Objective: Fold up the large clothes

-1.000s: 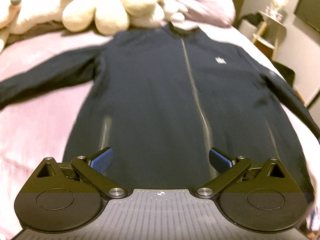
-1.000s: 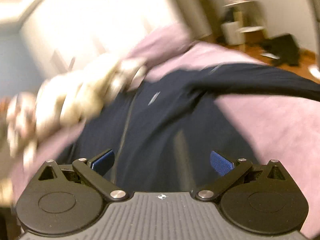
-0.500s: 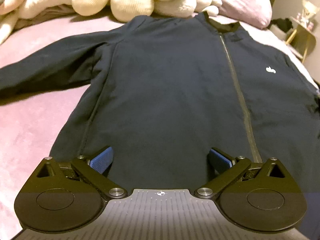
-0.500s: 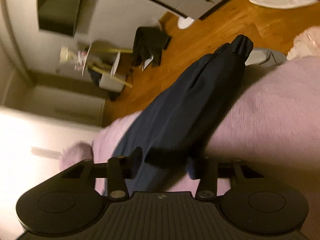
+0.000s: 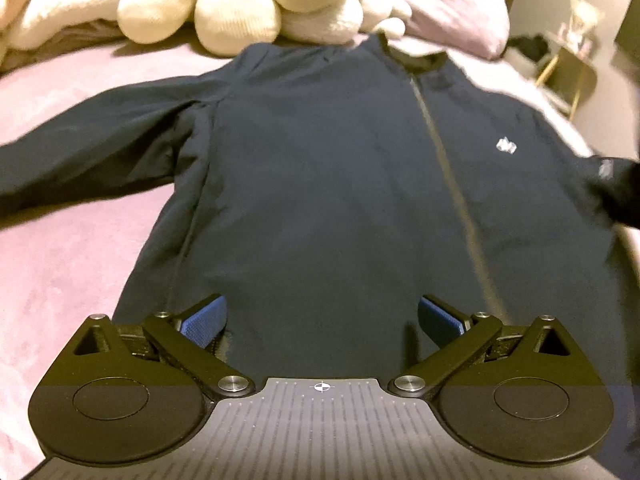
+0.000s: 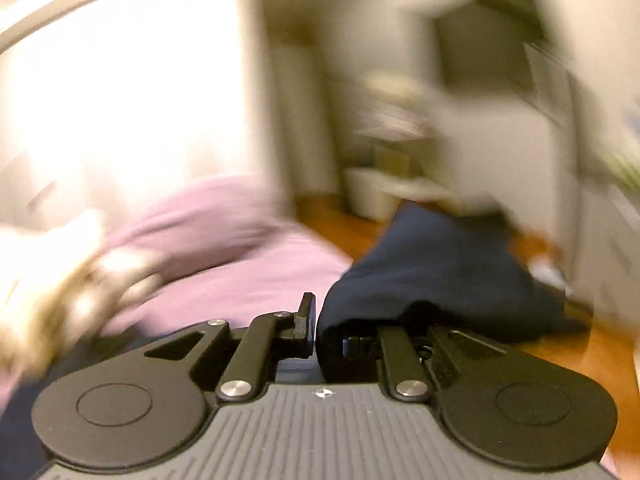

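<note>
A dark navy zip jacket [image 5: 340, 184] lies face up on the pink bed [image 5: 60, 272], collar far, its left sleeve [image 5: 92, 148] stretched out to the left. My left gripper [image 5: 320, 316] is open and empty over the jacket's lower hem. In the blurred right wrist view, my right gripper [image 6: 316, 324] is shut on the jacket's right sleeve [image 6: 432, 276], which is lifted and bunched over the right finger. The same raised sleeve shows at the right edge of the left wrist view [image 5: 618, 188].
Cream plush toys [image 5: 240, 4] and a pink pillow [image 5: 448, 8] lie beyond the collar. The bed's right edge drops to a wooden floor [image 6: 600, 344] with a small white table [image 6: 384, 192] and a side stand [image 5: 568, 64].
My right gripper has closed on the right sleeve and swung it up off the bed edge. My left gripper stays open over the hem, shifted slightly.
</note>
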Motion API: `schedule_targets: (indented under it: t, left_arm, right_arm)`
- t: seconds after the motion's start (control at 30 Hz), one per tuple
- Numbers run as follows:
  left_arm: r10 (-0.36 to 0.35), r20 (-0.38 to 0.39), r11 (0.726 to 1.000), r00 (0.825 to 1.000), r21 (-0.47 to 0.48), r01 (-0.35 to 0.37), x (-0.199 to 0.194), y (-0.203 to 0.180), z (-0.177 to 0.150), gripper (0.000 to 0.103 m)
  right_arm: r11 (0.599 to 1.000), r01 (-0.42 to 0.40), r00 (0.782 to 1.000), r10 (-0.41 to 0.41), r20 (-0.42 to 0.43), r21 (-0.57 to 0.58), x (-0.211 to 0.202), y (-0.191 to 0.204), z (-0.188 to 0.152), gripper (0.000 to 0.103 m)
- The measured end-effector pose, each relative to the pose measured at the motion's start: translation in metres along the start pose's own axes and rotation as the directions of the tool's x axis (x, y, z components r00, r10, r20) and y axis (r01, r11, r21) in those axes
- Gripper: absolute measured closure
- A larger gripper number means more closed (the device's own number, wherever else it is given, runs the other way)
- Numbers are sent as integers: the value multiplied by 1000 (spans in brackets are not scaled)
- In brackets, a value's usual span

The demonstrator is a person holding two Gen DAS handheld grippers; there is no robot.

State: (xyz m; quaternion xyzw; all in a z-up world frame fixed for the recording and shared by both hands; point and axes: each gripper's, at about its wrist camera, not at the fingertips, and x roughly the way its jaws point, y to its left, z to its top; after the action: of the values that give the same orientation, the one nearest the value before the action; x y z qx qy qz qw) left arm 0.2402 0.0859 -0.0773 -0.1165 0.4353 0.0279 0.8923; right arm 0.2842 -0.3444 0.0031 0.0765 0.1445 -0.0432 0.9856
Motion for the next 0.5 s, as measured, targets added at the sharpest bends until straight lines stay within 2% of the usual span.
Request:
schedule_targets:
  t: [0.03,0.07,0.13,0.17,0.2,0.23,0.3,0.37,0.4,0.43,0.5]
  left_arm:
    - [-26,11,999,1000,-18,26,-4,3,3,0]
    - [-43,24,999,999,-30,44,-8,4,5,0]
    - [-78,46,996,996,-37,80,-13,6,14,0]
    - [-93,54,995,994,-34,95,-14,6,19,0]
    - [-108,63,994,992,-28,110,-15,4,24,0]
    - [-124,70,992,990,-24,126,-16,3,29,0]
    - [-171,79,984,982,-35,175,-11,0,40,0]
    - [-224,73,971,972,-73,229,1,-2,51,0]
    - [-254,67,961,965,-93,259,10,-5,56,0]
    - [-281,59,952,958,-111,286,19,-8,61,0]
    - [-317,25,935,948,-158,317,42,-13,69,1]
  right_arm:
    - [989,-104,995,104,-5,-109,0,38,-4,88]
    - [967,-172,985,170,-26,-188,1,68,-15,88]
    - [907,-263,965,244,-100,-328,10,124,-47,80]
    - [883,-287,957,251,-143,-372,15,144,-66,78]
    - [854,-317,945,248,-212,-413,25,162,-89,70]
    - [826,-347,929,235,-287,-445,33,176,-109,56]
    - [786,-371,889,148,-433,-494,50,192,-144,43]
    - [782,-361,901,153,-405,-508,36,191,-152,36]
    - [790,-370,900,175,-400,-489,30,186,-148,26]
    - [811,-386,895,213,-393,-440,29,178,-138,22]
    - [856,-395,885,258,-387,-333,17,158,-122,22]
